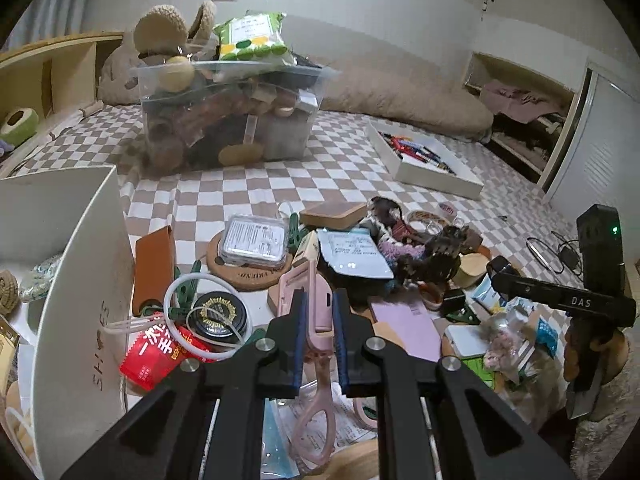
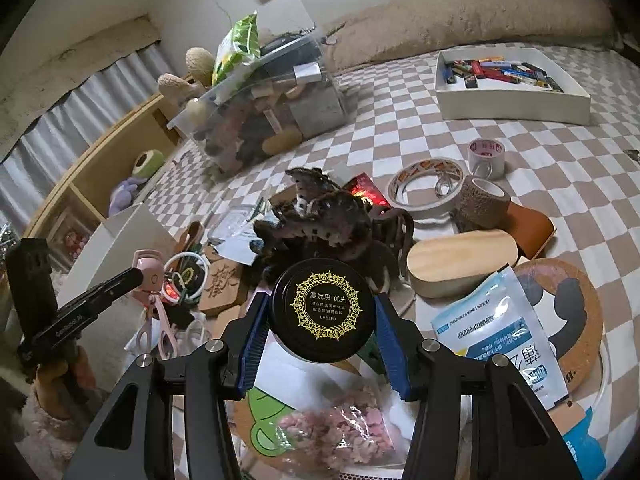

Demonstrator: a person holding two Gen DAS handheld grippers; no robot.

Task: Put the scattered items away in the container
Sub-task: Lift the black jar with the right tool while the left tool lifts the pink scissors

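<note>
Left wrist view: left gripper [image 1: 319, 312] pinches the pink tool [image 1: 316, 308] at lower center, its loop handles hanging below the pads. White box [image 1: 86, 248] sits at left edge, a second black jar [image 1: 219, 314] between them.

Right wrist view: right gripper [image 2: 320, 322] clamps a black jar [image 2: 323, 310], frame center, above the clutter on the checkered cloth [image 2: 400, 120].
</note>
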